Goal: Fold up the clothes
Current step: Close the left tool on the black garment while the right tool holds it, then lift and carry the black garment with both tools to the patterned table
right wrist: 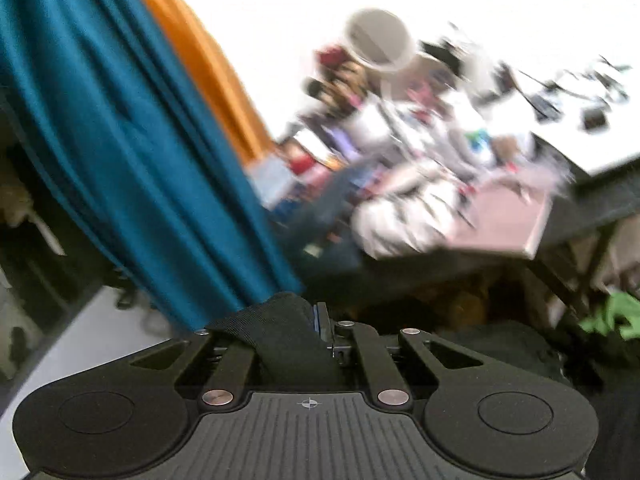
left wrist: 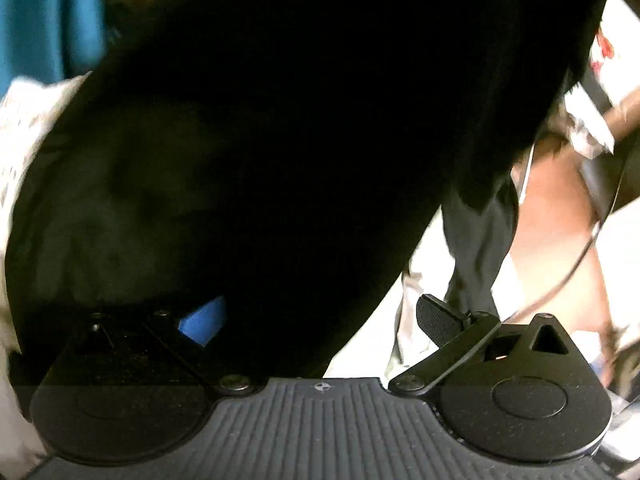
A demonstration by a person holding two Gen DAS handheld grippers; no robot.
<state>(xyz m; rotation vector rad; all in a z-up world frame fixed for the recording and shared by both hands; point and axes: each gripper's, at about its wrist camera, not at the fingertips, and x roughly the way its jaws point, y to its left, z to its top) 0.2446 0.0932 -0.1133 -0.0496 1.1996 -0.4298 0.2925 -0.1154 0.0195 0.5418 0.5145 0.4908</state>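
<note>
A large black garment (left wrist: 280, 140) fills most of the left wrist view, hanging close to the camera. My left gripper (left wrist: 320, 320) is open, its fingers spread wide. The cloth covers most of the blue-padded left finger (left wrist: 202, 320), while the right finger (left wrist: 436, 320) stands free of it. A dark grey fold (left wrist: 476, 240) hangs just behind that right finger. In the right wrist view, my right gripper (right wrist: 320, 320) is shut on a bunched edge of the black garment (right wrist: 288, 336), which spills back over the gripper's body.
A teal curtain (right wrist: 132, 152) and an orange one (right wrist: 200, 64) hang at the left. A cluttered table (right wrist: 500, 216) stands behind, blurred, with something green (right wrist: 612, 316) at lower right. White lacy cloth (left wrist: 28, 128) lies at the left edge, and a cable (left wrist: 580, 256) runs at the right.
</note>
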